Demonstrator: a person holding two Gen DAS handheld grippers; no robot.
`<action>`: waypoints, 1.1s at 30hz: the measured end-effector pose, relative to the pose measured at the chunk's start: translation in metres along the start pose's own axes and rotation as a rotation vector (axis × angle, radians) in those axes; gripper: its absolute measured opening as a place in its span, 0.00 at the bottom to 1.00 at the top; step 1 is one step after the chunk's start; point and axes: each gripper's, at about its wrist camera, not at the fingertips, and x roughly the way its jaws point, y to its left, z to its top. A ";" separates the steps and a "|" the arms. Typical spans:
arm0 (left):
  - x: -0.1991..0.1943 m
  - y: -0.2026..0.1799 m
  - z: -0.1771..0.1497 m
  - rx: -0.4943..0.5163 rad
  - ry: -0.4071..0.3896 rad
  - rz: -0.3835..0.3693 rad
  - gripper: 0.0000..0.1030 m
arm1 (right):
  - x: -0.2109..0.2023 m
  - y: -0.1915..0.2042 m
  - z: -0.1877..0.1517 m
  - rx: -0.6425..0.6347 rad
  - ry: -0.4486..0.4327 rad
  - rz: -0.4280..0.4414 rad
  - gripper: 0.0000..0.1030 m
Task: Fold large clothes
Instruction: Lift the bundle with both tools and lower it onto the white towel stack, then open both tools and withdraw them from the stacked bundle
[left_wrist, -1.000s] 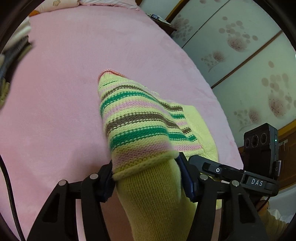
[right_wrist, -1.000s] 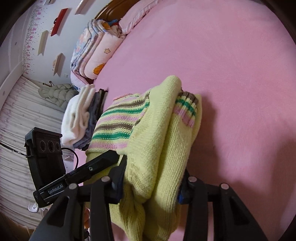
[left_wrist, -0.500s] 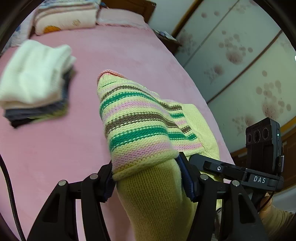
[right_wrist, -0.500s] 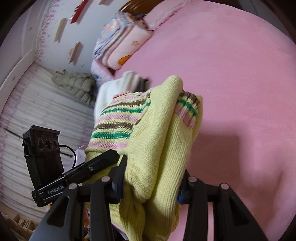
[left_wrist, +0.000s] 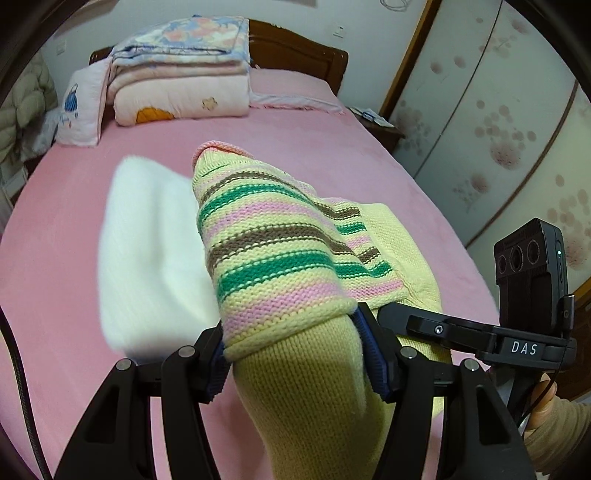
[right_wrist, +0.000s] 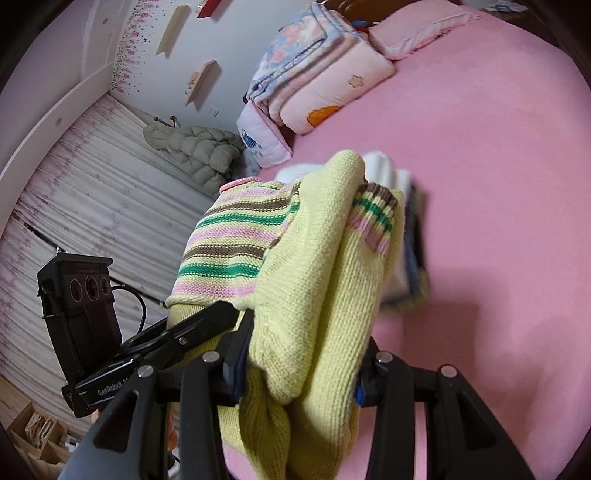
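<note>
Here, folded yellow-green sweater (left_wrist: 280, 258) with pink, green, brown stripes; left hand-held gripper (left_wrist: 295, 362) and right hand-held gripper (right_wrist: 303, 362) both clamped on it.

Both fisheye cameras are sitting just behind their own fingers, looking forward along them from close range. The left wrist view is facing up the pink bed (left_wrist: 332, 155) toward the headboard (left_wrist: 295, 51) and quilts (left_wrist: 177, 85), with the wardrobe (left_wrist: 498, 129) curving along its right edge. The right wrist view is looking across the same bed (right_wrist: 498, 166) from the other side, taking in the curtain (right_wrist: 92, 206) on its left. Both views are sharing the sweater (left_wrist: 280, 251) (right_wrist: 325, 266) filling the foreground, the quilts (right_wrist: 325, 70), and the white pile (left_wrist: 147, 251) (right_wrist: 388, 170).
</note>
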 end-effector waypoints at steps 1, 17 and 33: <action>0.010 0.015 0.010 0.003 -0.005 -0.003 0.58 | 0.013 0.000 0.007 0.000 -0.006 0.002 0.40; 0.141 0.137 0.031 -0.011 0.079 0.060 0.62 | 0.184 -0.047 0.072 0.017 0.057 -0.119 0.46; 0.071 0.080 0.020 -0.043 0.048 0.180 0.90 | 0.115 0.000 0.067 -0.125 0.079 -0.329 0.77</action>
